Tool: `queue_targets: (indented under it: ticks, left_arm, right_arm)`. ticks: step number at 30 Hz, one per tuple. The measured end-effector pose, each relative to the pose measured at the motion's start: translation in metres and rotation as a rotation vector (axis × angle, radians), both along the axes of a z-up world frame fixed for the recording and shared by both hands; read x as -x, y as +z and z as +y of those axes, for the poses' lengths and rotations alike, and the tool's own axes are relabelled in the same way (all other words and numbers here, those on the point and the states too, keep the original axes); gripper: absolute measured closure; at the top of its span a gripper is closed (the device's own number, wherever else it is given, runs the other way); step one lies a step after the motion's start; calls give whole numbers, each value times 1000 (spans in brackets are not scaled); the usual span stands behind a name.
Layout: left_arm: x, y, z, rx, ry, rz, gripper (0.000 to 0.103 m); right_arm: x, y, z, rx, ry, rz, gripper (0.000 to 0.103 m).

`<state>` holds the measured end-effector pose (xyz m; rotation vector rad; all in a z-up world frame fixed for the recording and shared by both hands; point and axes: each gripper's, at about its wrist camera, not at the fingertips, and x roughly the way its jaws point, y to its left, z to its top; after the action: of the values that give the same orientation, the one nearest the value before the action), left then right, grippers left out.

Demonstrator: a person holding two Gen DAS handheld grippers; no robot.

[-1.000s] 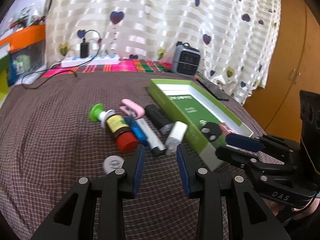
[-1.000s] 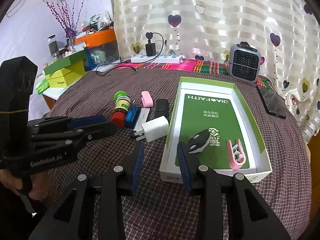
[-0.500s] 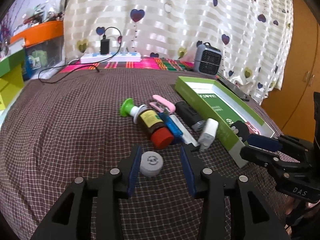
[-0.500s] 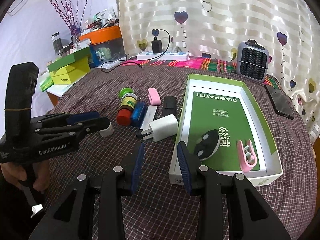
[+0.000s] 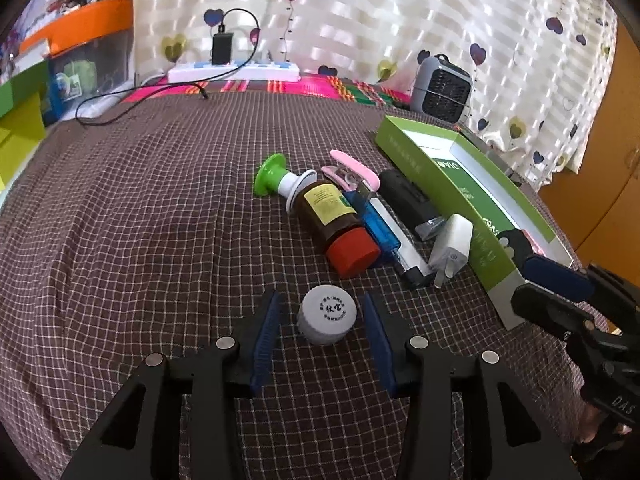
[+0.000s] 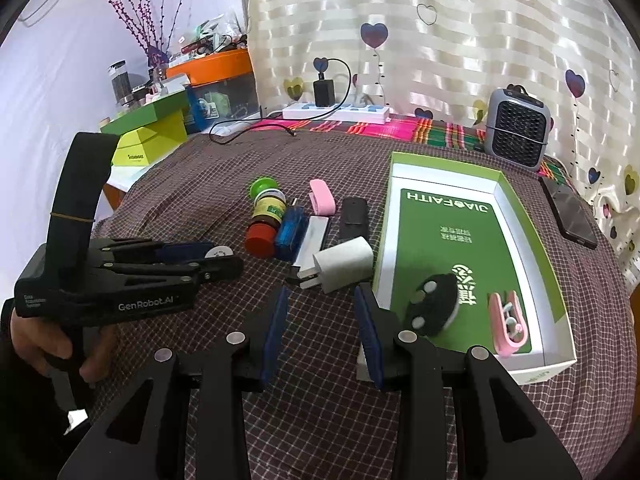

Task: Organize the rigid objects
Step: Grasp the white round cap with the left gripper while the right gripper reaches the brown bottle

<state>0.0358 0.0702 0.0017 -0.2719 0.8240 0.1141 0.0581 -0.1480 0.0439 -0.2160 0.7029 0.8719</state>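
A small grey round jar (image 5: 327,313) stands on the checked cloth between the open fingers of my left gripper (image 5: 323,324), untouched by the pads. Beyond it lie a brown bottle with a red cap (image 5: 335,222), a green suction cup (image 5: 269,175), a blue lighter (image 5: 374,224), a pink clip (image 5: 352,166), a black case (image 5: 404,198) and a white charger (image 5: 450,250). My right gripper (image 6: 322,316) is open and empty just before the charger (image 6: 344,264). The green box (image 6: 556,276) holds a black round object (image 6: 434,304) and a pink clip (image 6: 506,324).
A grey mini heater (image 6: 516,134) and a power strip (image 6: 336,111) stand at the back by the curtain. A phone (image 6: 570,210) lies right of the box. Green and yellow boxes (image 6: 150,132) sit on a side table at the left.
My left gripper has swung left and forward, bringing the grey jar between its fingers. The right gripper has shifted slightly nearer the charger.
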Motion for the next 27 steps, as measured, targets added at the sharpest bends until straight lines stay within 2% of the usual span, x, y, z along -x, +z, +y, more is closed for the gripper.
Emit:
queue_targets:
  ticks: [3,4,5,13,21,27]
  left_arm:
    - [0,0,2,19,0,-7,63]
    - [0,0,4,29,3,-10,71]
    - [1,-1,5,38,4,-11,74]
    - [10,6,12,18,4,-45,74]
    - [15,6,32,25,46,-49,74]
    - [15,1,43,70,54,-36,74]
  right_arm:
    - [-1,-1,7,11,6,8,67]
    - [-2,-1,9,15,7,9,67]
    - [-3,-1,12,20,7,11,67]
    - [-9,-1,40,33,34,38,67]
    - [-14,-6,74,45,91,65,67]
    - [-22,-9,97,52,111,79,67]
